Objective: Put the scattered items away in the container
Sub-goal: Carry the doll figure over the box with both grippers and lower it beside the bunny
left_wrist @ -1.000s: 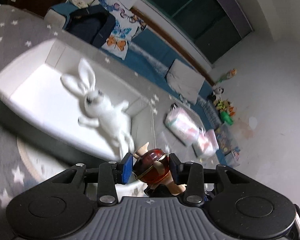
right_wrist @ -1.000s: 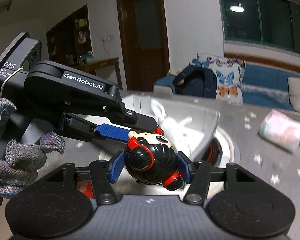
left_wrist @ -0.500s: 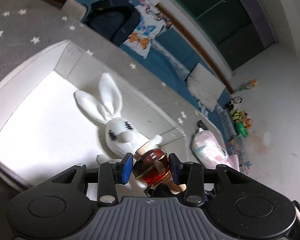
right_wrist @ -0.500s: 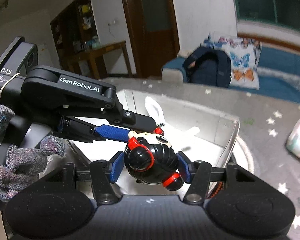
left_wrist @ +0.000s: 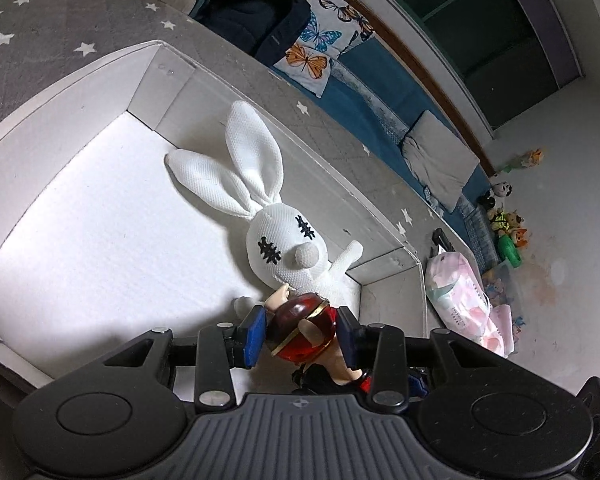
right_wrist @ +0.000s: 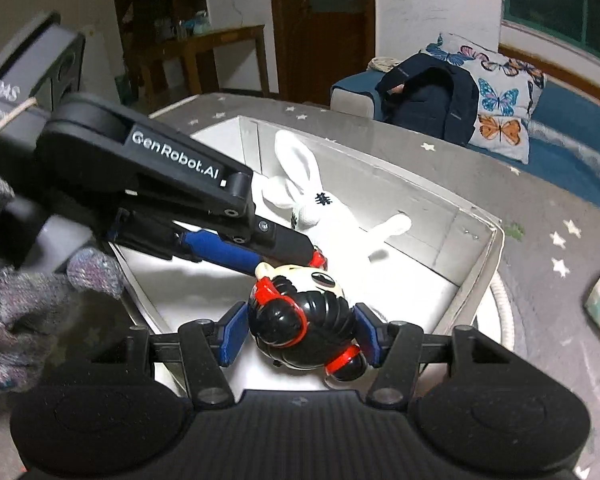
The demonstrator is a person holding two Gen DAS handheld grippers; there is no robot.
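Note:
A white open box [left_wrist: 148,64] lies on a grey star-patterned surface, and a white plush rabbit [left_wrist: 284,248] rests inside it along the far wall. My left gripper [left_wrist: 302,334] is shut on a small figure with a glossy dark-red helmet [left_wrist: 300,332], held over the box's near right corner. My right gripper [right_wrist: 300,332] is shut on a black-haired doll with red headphones [right_wrist: 304,324], hanging above the box's white floor [right_wrist: 204,284]. In the right wrist view the left gripper [right_wrist: 288,248] reaches in from the left, just above the doll, with the rabbit [right_wrist: 324,208] behind.
A gloved hand [right_wrist: 4,320] holds the left gripper. Pink-and-white soft packs [left_wrist: 460,296] lie on the grey surface right of the box. A dark backpack [left_wrist: 256,16] and butterfly pillow [left_wrist: 320,40] sit on a blue couch behind. Small toys [left_wrist: 508,224] stand by the far wall.
Both grippers have come forward and down over the box, each still holding its toy. The rabbit and the box floor now look much closer and larger.

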